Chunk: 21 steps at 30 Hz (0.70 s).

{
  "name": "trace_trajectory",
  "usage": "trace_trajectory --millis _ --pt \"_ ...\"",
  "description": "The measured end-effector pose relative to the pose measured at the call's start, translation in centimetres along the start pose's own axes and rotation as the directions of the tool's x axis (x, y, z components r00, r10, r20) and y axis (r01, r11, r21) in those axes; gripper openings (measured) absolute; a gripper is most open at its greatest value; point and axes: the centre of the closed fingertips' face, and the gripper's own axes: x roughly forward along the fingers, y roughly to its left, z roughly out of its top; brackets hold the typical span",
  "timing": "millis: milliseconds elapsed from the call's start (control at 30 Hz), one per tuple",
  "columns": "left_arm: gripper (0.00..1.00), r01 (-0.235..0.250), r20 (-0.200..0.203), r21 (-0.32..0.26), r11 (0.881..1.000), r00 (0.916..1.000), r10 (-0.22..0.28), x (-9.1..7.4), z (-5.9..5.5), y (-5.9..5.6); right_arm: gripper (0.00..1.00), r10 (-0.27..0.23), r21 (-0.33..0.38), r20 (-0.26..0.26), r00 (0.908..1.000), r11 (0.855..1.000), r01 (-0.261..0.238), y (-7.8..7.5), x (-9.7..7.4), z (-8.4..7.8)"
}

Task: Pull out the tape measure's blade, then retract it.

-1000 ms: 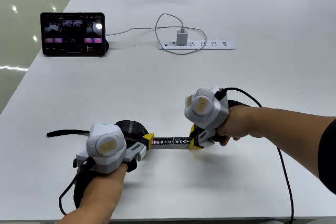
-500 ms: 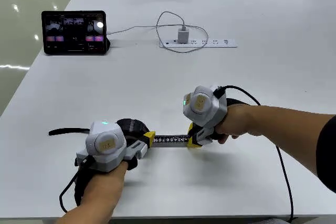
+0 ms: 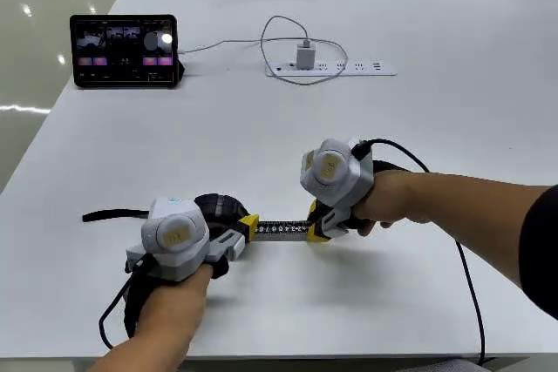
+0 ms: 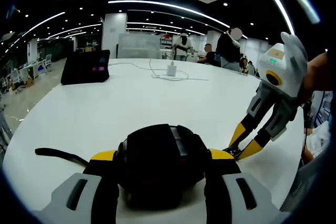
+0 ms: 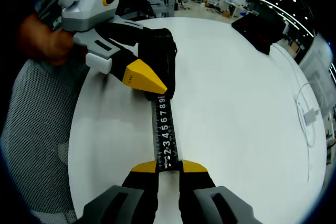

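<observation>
The tape measure's blade (image 5: 164, 129) shows black digits 2 through 9 in a row. Text on the tablet (image 3: 124, 38) is too small to read.

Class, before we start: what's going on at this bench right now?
A person works two handheld grippers on a white table. The left gripper clamps the black tape measure case; the right gripper pinches the end of the blade. A short stretch of it, numbered to about nine, lies between them.

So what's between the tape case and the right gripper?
The numbered blade, stretched from the case to the right gripper; the right gripper view shows it.
</observation>
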Motion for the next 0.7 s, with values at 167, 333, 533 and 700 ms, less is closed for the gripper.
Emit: trace_trajectory --millis 167,333,533,700 --pt "0.62 0.001 0.0 -0.003 1.0 1.0 -0.001 0.0 0.0 -0.03 0.11 0.002 0.005 0.011 0.9999 1.0 -0.002 0.09 0.21 0.44" --pt "0.62 0.001 -0.001 -0.005 1.0 1.0 -0.001 0.02 -0.01 -0.04 0.11 0.004 0.007 0.016 0.9999 1.0 -0.005 0.11 0.28 0.57" --pt "0.62 0.001 0.0 -0.007 1.0 1.0 -0.001 0.03 -0.02 -0.03 0.11 0.004 0.011 0.026 0.9997 1.0 -0.004 0.15 0.37 0.82" --pt "0.62 0.001 0.001 -0.006 1.0 1.0 -0.001 0.03 -0.01 -0.01 0.11 0.005 0.016 0.03 0.9995 1.0 -0.005 0.2 0.44 1.03"
